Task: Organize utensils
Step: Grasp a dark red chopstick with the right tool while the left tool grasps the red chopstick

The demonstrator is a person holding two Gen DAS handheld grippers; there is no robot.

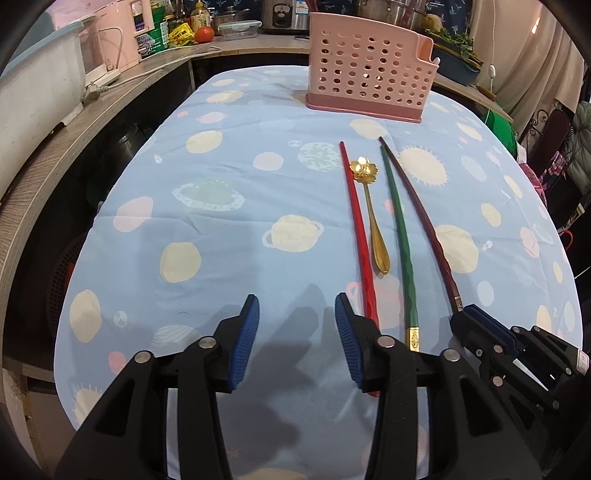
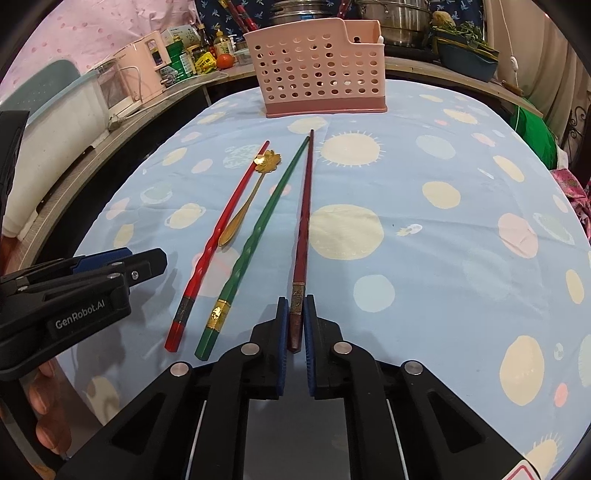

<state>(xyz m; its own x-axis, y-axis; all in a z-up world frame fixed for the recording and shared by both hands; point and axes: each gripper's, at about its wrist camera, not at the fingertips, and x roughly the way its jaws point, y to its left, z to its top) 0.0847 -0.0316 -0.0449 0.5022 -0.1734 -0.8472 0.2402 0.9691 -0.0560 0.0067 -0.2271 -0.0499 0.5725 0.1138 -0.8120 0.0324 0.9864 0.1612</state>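
Note:
A red chopstick (image 1: 356, 218) (image 2: 218, 236), a gold flower-bowl spoon (image 1: 371, 206) (image 2: 247, 206), a green chopstick (image 1: 400, 240) (image 2: 255, 240) and a dark maroon chopstick (image 1: 421, 218) (image 2: 303, 221) lie side by side on the blue planet-print tablecloth (image 1: 221, 221) (image 2: 443, 258). A pink perforated utensil holder (image 1: 365, 70) (image 2: 317, 70) stands at the far end. My right gripper (image 2: 296, 306) (image 1: 465, 314) is shut on the near end of the maroon chopstick. My left gripper (image 1: 295, 306) (image 2: 147, 262) is open and empty, left of the utensils, its right finger over the red chopstick's near end.
A wooden counter (image 1: 74, 122) runs along the left and back with pink appliances (image 1: 122, 33), bottles, a tomato (image 1: 204, 34) and steel pots (image 2: 399, 18). A planter with greens (image 2: 465, 55) sits at the back right. Clothes and a chair are to the right.

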